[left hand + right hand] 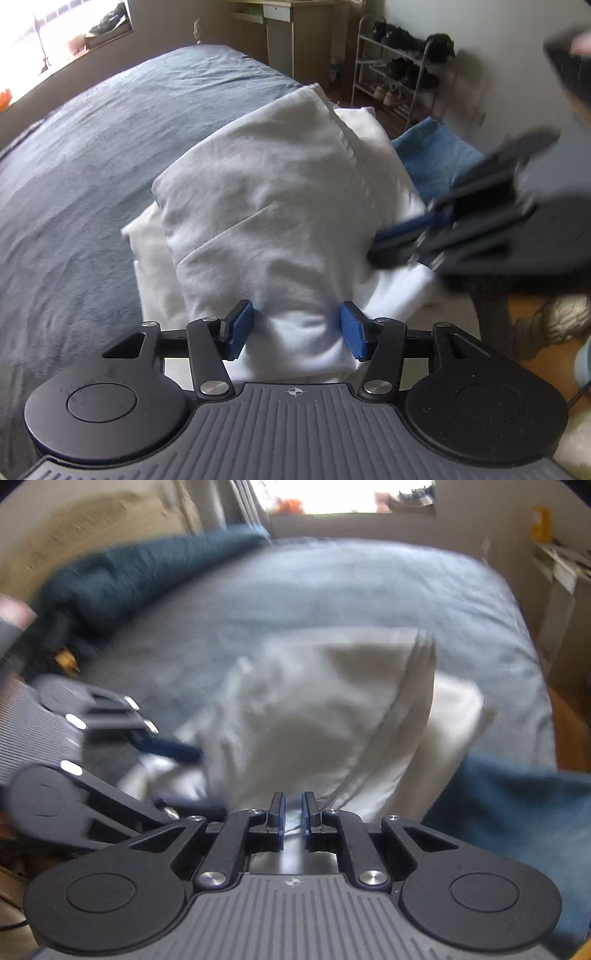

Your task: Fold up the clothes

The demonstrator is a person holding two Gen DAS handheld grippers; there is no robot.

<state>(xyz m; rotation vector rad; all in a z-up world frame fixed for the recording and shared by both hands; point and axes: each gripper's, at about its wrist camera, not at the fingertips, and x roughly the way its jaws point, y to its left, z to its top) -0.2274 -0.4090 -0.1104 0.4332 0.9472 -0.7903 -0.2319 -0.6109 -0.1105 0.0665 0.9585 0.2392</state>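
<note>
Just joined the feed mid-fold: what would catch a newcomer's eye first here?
The bulky folded white cotton garment on the grey-blue bedspread, gripped by both tongs: the left tongs bunch its near end, the right tongs pinch its edge. A folded blue towel lies just beyond it.

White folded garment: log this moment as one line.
white folded cloth garment on grey bed | left tool straddles bunched end | right tool pinches edge

Home bedroom, bed (92, 147), shoe rack (399, 74)
</note>
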